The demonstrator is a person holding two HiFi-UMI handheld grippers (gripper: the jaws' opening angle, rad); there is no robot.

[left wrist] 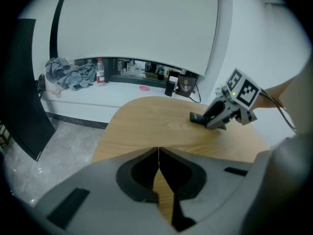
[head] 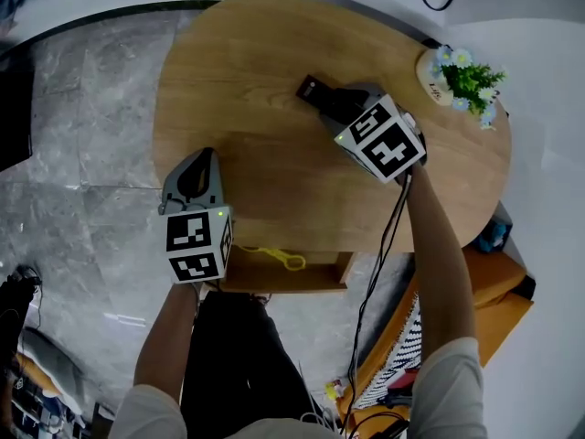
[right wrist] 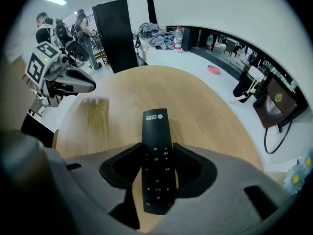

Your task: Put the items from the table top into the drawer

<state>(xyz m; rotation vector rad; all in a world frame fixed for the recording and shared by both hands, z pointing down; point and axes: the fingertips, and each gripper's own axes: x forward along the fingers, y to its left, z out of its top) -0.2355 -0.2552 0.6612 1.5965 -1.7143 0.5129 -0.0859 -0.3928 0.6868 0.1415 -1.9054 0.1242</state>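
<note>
Remote control, black slim plastic bar with buttons (right wrist: 156, 126), lies flat on the round wooden table (head: 247, 90), right of centre and toward the far edge. Long axis runs straight down the right claw's (right wrist: 157, 148) line of sight: button end sits between the jaws, logo end sticks out ahead toward the table's far-left edge.

Right claw is steeply nose-down over it. Jaws are apart, one on each long side of the remote, very close to its edges. I can't see a firm press yet, so I read it as bracketing rather than clamped. Alignment looks good and no yaw fix is needed, just the squeeze across the narrow width.

Left claw (left wrist: 159, 153) has its jaws closed together with nothing between them. It's at the table's near-left edge, well apart from the remote, so the right hand is clearly the nearer one.

Open wooden drawer (head: 283, 277) sticks out under the near edge, just beside the left claw, with a yellow looped item (head: 274, 256) already in it. My read is that the carry goes from the far-right area back across the table to the near edge.

Potted plant with white and blue flowers (head: 466, 80) stands at the far-right edge, clear of that path.
</note>
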